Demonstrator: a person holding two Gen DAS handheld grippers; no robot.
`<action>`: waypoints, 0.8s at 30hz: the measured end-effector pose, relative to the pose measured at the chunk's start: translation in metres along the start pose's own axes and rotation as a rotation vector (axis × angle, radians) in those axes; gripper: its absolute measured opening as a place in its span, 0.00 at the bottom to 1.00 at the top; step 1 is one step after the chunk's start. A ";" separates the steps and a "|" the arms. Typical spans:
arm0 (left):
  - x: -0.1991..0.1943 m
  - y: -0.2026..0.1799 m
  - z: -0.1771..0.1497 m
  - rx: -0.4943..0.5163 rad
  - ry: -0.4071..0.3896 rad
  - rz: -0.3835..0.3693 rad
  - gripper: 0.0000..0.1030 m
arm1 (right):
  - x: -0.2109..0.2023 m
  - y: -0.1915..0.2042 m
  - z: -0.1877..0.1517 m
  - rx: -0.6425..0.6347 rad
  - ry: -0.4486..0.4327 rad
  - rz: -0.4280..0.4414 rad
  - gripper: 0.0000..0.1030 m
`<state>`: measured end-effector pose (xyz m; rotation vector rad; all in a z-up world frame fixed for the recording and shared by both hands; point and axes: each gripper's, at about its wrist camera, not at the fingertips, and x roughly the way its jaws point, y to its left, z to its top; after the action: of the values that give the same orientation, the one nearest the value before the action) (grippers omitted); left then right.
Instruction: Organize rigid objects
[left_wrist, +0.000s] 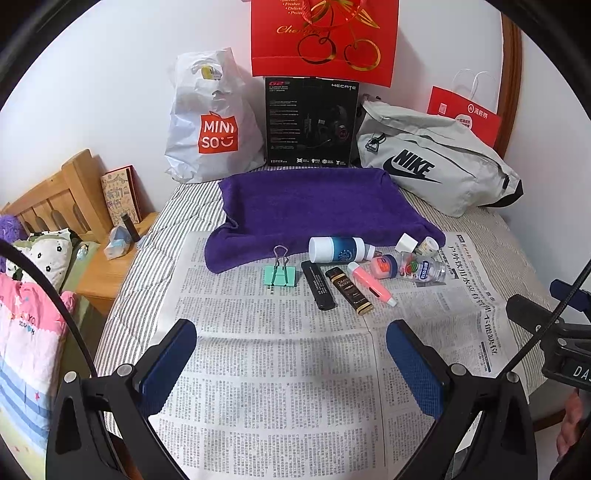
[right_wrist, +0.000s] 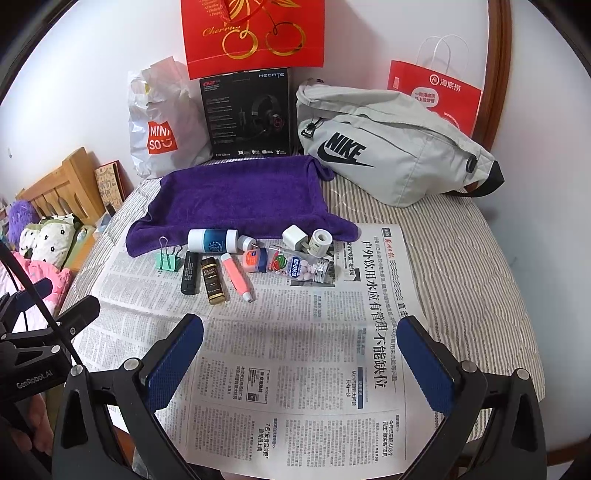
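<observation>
Small objects lie in a row on a newspaper (left_wrist: 277, 369) (right_wrist: 295, 369), just in front of a purple towel (left_wrist: 314, 210) (right_wrist: 240, 195): a mint binder clip (left_wrist: 279, 275) (right_wrist: 168, 261), a black stick (left_wrist: 317, 284) (right_wrist: 190, 277), a dark brown tube (left_wrist: 349, 290) (right_wrist: 213, 281), a pink tube (left_wrist: 371, 283) (right_wrist: 237, 277), a white-and-blue bottle (left_wrist: 341, 250) (right_wrist: 216, 240), a clear candy jar (left_wrist: 424, 268) (right_wrist: 299, 265), a white plug (right_wrist: 293, 236) and a tape roll (right_wrist: 320, 242). My left gripper (left_wrist: 291, 341) and right gripper (right_wrist: 301, 338) hover open over the paper, short of the row, holding nothing.
Against the wall stand a white Miniso bag (left_wrist: 207, 122), a black headset box (left_wrist: 312, 122), a red gift bag (left_wrist: 325, 37), a grey Nike bag (left_wrist: 436, 162) and a red paper bag (right_wrist: 436, 96). A wooden nightstand (left_wrist: 103, 266) and bedding lie left.
</observation>
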<state>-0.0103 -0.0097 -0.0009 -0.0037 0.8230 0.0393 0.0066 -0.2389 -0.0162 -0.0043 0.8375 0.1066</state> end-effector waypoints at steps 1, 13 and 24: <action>0.000 0.000 0.000 0.002 -0.001 0.000 1.00 | 0.000 0.000 0.000 0.000 0.001 -0.001 1.00; 0.000 0.000 0.001 0.001 0.000 0.003 1.00 | 0.000 0.000 -0.001 0.000 0.009 -0.002 1.00; 0.001 0.002 -0.003 0.001 0.002 0.008 1.00 | 0.000 -0.001 0.000 0.000 0.005 -0.008 1.00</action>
<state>-0.0121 -0.0077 -0.0038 0.0006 0.8246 0.0459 0.0062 -0.2396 -0.0162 -0.0076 0.8420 0.0985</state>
